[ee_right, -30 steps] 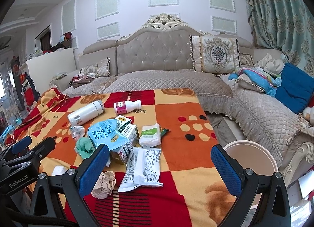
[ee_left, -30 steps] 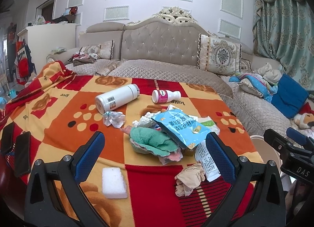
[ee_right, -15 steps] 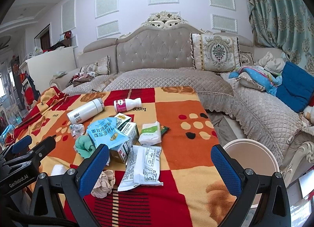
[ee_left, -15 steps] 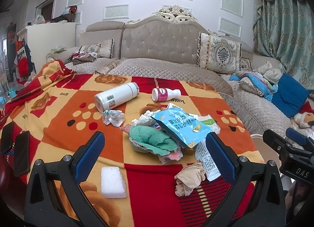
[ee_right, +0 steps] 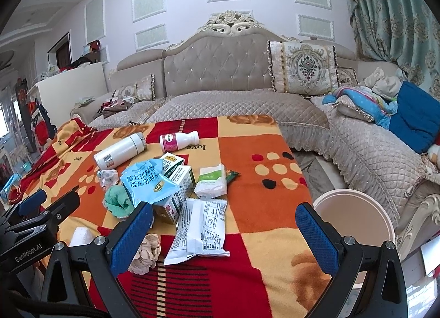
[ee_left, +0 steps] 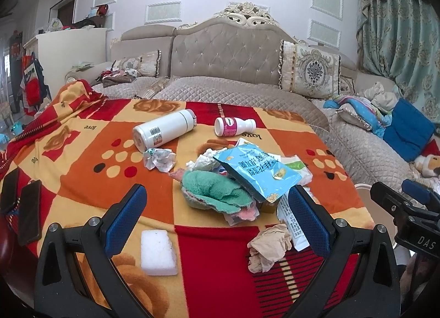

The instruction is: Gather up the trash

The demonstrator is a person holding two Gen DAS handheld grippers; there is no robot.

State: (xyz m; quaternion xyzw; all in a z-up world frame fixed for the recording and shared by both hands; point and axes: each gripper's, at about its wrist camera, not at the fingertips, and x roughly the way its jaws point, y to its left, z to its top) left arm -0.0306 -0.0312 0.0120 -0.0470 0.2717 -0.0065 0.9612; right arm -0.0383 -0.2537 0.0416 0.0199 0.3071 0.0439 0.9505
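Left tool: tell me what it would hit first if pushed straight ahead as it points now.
Probably the green cloth in the heap on the blanket, which sits midway ahead of the open left tool. Depth is hard to judge; a steeper line would meet bare blanket first.

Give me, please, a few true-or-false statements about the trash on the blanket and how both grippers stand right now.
1. Both the left gripper and the right gripper are open and hold nothing. True.
2. The white flask stands upright on the blanket. False: it lies on its side.
3. The blue snack bag rests on top of the cartons. True.
4. The crumpled beige paper is already in the round bin. False: it lies on the blanket, near the front edge.
5. The pink-labelled bottle lies beyond the pile, nearer the sofa. True.
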